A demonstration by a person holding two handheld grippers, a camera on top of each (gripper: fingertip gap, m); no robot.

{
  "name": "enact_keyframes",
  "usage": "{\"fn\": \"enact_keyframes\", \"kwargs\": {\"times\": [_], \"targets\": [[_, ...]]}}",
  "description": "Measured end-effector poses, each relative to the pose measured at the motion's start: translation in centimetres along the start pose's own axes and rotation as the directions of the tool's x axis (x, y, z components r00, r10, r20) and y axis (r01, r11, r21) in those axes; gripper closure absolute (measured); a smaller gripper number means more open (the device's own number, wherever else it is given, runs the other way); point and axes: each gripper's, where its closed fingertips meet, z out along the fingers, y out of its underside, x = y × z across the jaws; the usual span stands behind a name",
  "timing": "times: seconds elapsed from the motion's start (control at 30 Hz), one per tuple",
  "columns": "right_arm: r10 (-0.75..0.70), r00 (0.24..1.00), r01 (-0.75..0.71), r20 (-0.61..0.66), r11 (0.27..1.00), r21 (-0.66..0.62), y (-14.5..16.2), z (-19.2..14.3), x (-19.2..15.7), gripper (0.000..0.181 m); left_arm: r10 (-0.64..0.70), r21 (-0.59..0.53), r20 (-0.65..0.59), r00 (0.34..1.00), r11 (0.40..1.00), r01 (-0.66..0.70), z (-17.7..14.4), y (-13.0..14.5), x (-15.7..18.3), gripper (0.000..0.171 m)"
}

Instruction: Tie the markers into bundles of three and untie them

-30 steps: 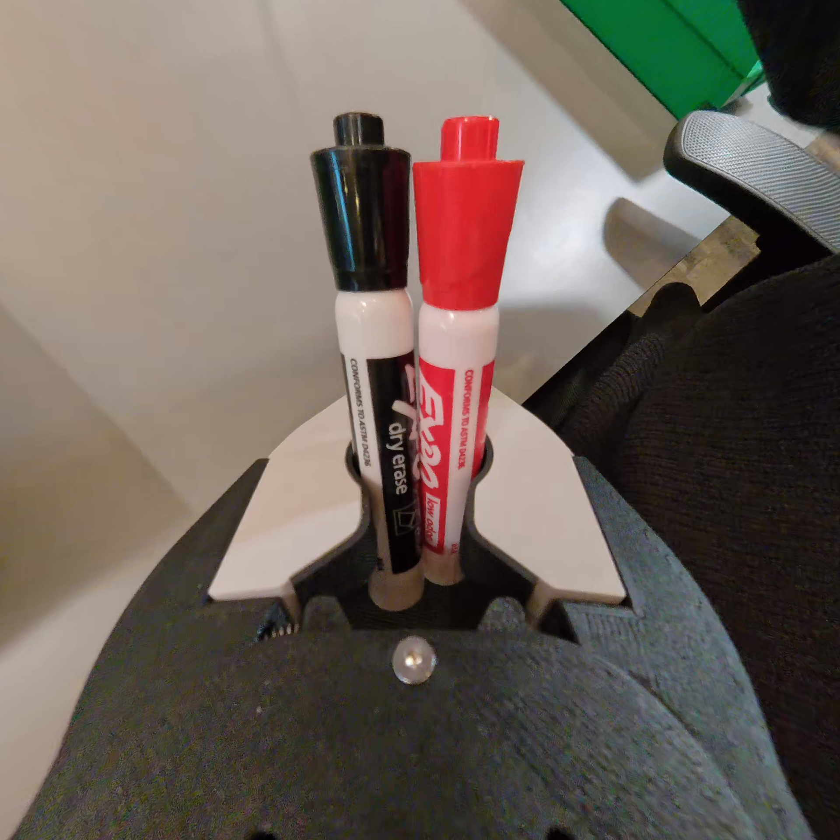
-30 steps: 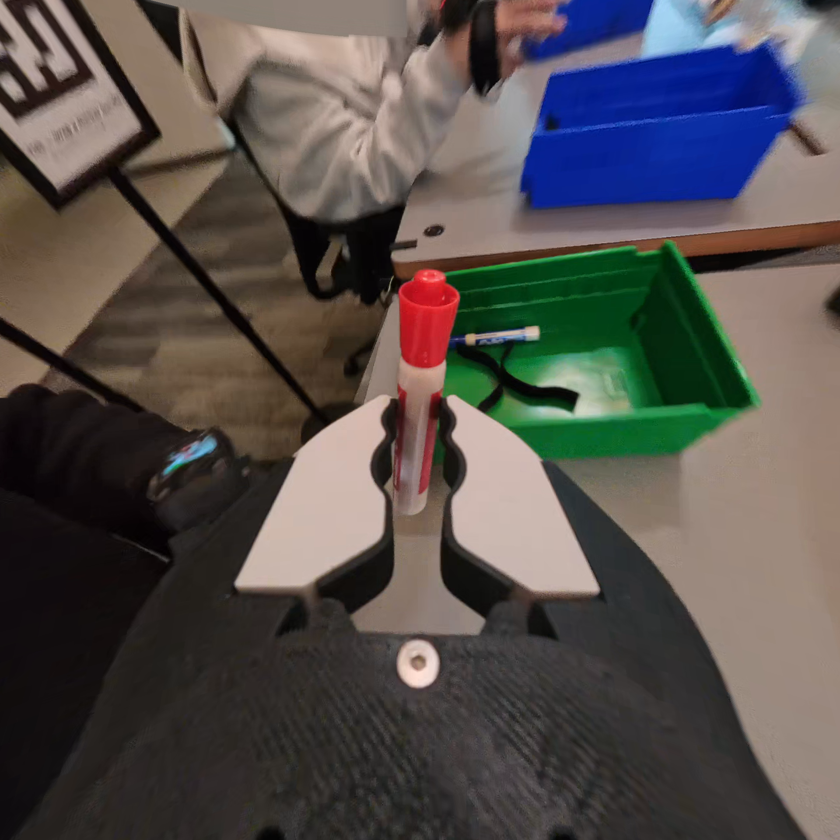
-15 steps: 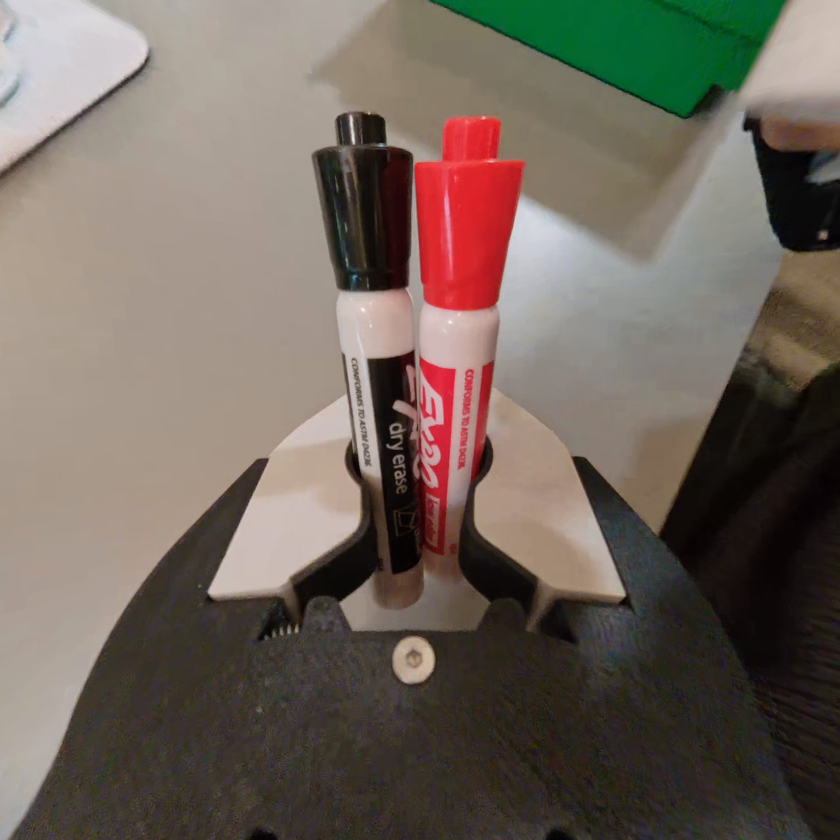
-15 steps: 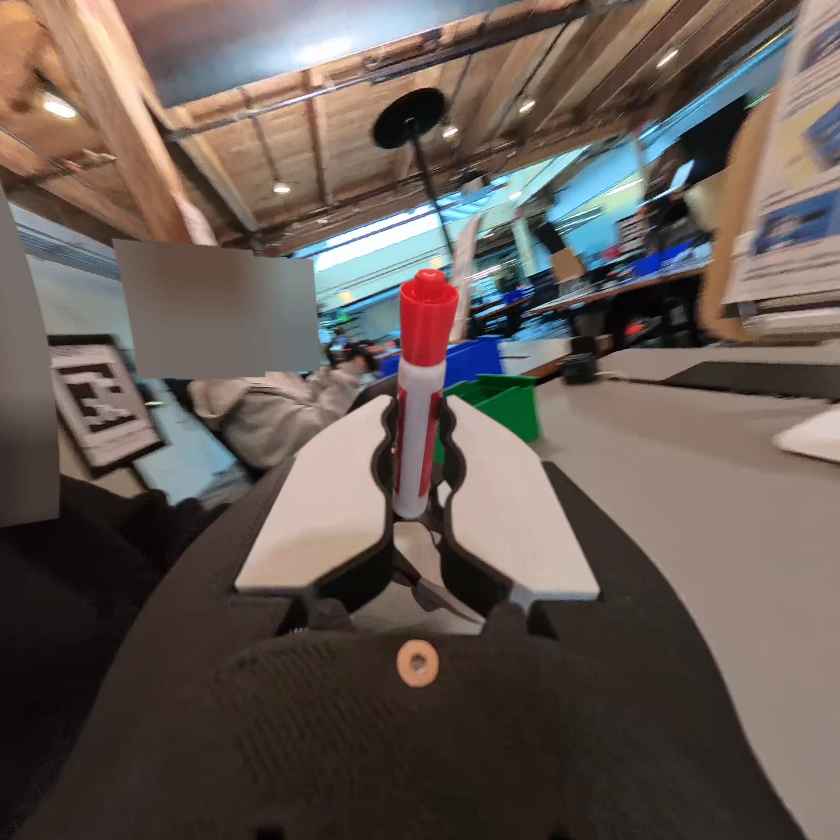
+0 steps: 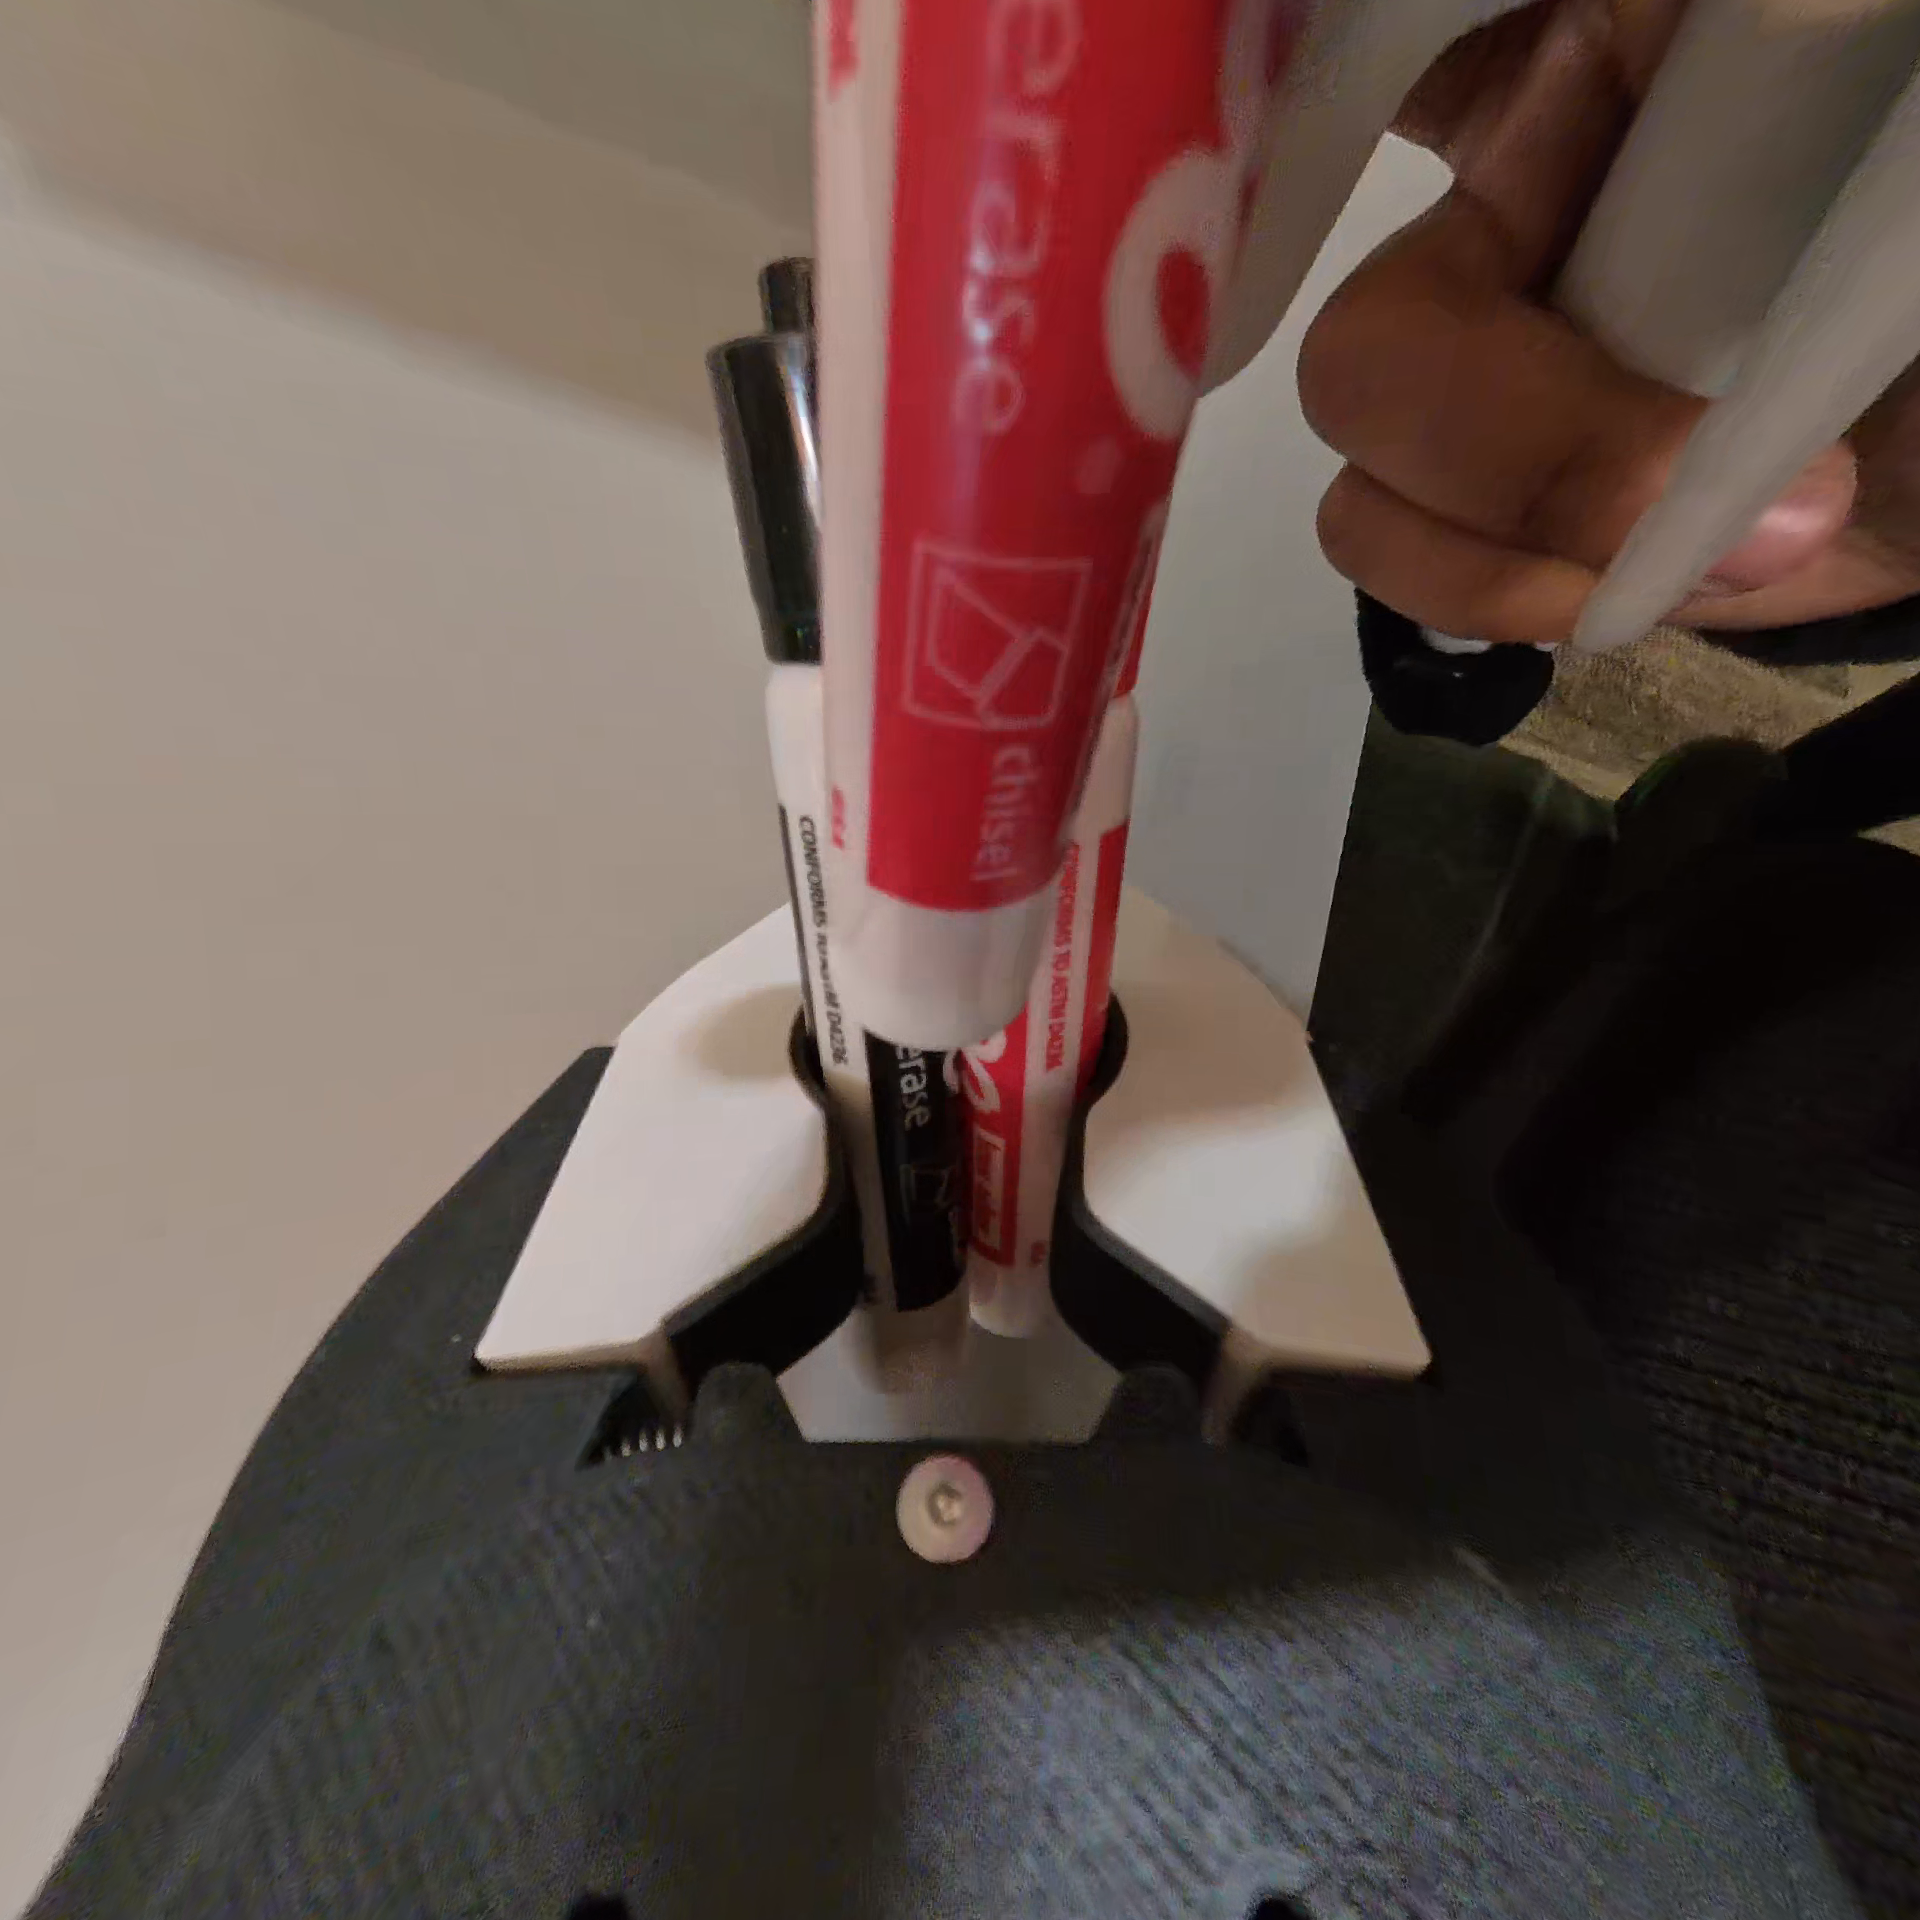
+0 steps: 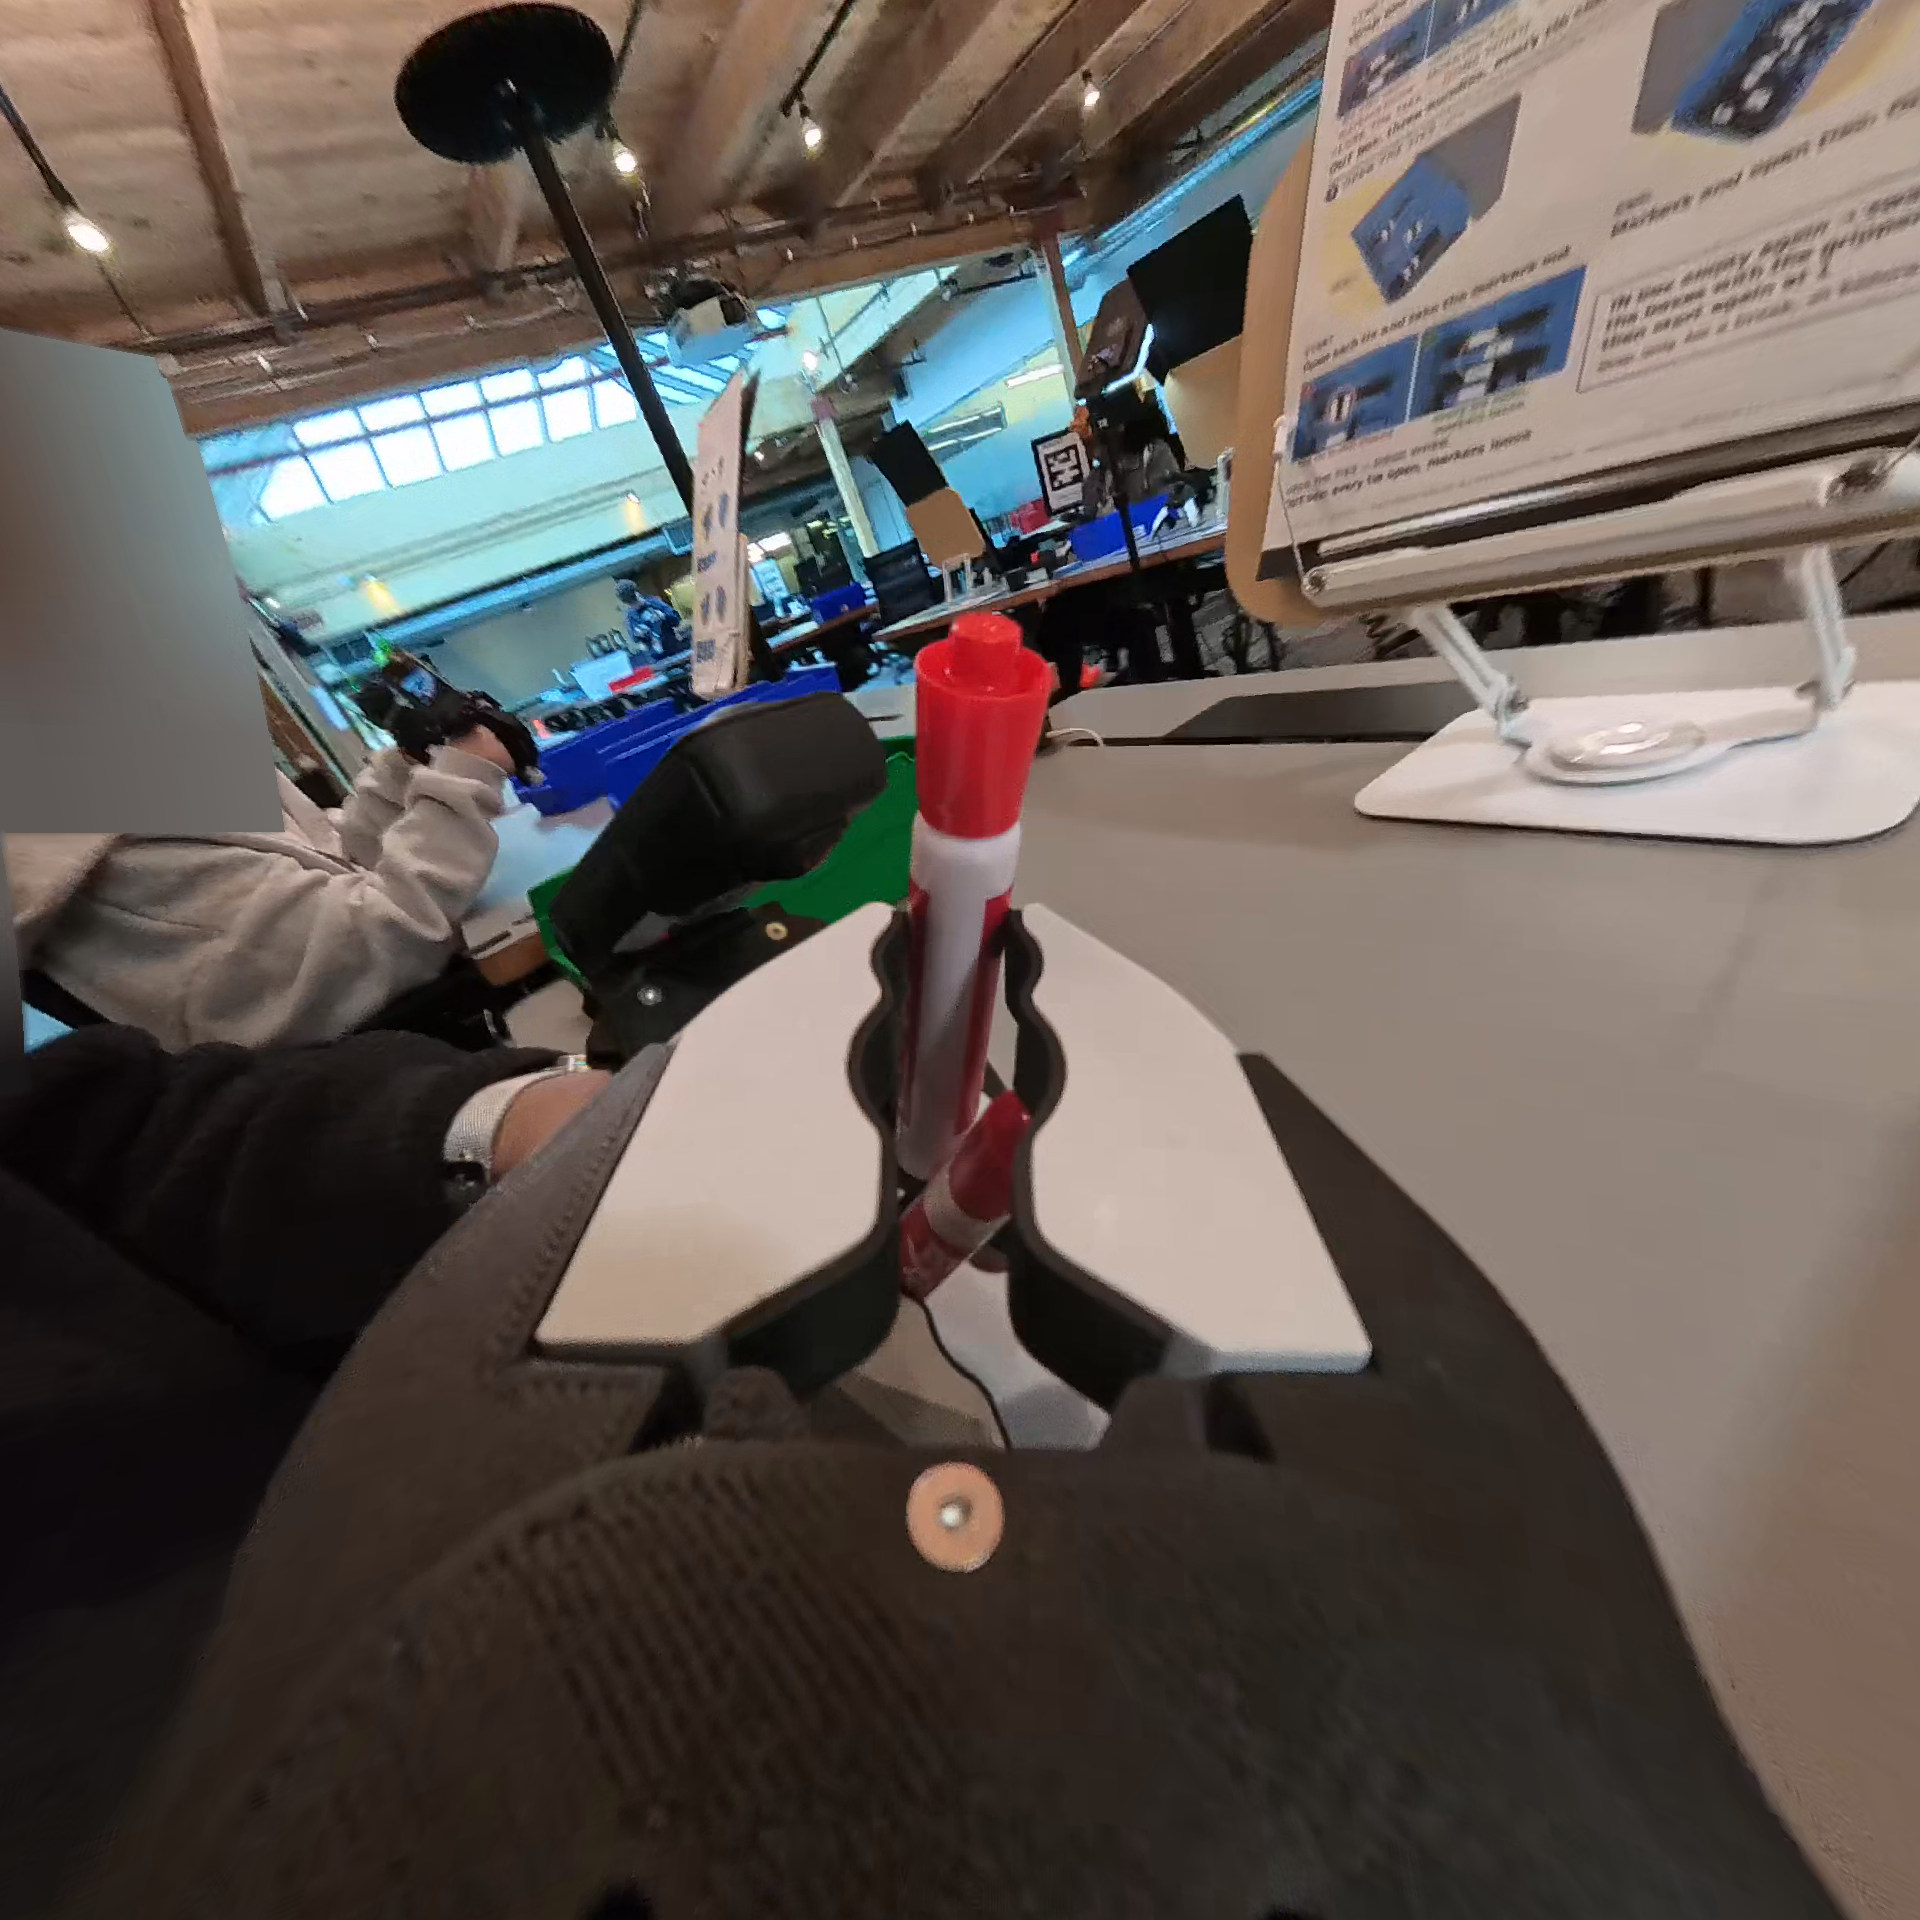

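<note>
Up close, the left tool (image 5: pixel 961 1081) is clamped on two upright markers side by side, a black marker (image 5: pixel 906 1195) and a red marker (image 5: pixel 1006 1205). A third marker (image 5: pixel 997 499) slants down across them, its end just above the fingers. The right tool (image 6: pixel 954 1018) pinches that third marker over the grey desk (image 6: pixel 1507 1039), near a green bin (image 6: pixel 862 862).

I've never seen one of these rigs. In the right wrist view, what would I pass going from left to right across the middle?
Person's light grey sleeve → black left gripper in front of a green bin → upright red marker clamped in the right gripper → white stand base on the grey table.
</note>
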Motion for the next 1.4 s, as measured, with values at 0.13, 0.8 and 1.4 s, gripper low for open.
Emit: {"fn": "enact_keyframes", "kwargs": {"times": [0.13, 0.8, 1.4], "targets": [[0.101, 0.994, -0.100, 0.033, 0.995, -0.020, 1.0, 0.8, 0.2, 0.163, -0.016, -0.068, -0.028, 0.999, 0.998, 0.014, -0.5, 1.5, -0.1, 0.127], [0.150, 0.950, -0.081, 0.275, 0.966, -0.247, 4.7, 6.6, -2.6, 0.144, -0.209, -0.019, 0.157, 0.965, 0.976, 0.215, -5.1, 6.2, -3.5, 0.127], [0.401, 0.897, -0.318, 0.188, 0.878, -0.358, 6.3, 7.9, 0.3, 0.141, -0.169, -0.212, 0.215, 0.962, 0.953, 0.215, -6.4, 10.3, -3.7, 0.127]]}}
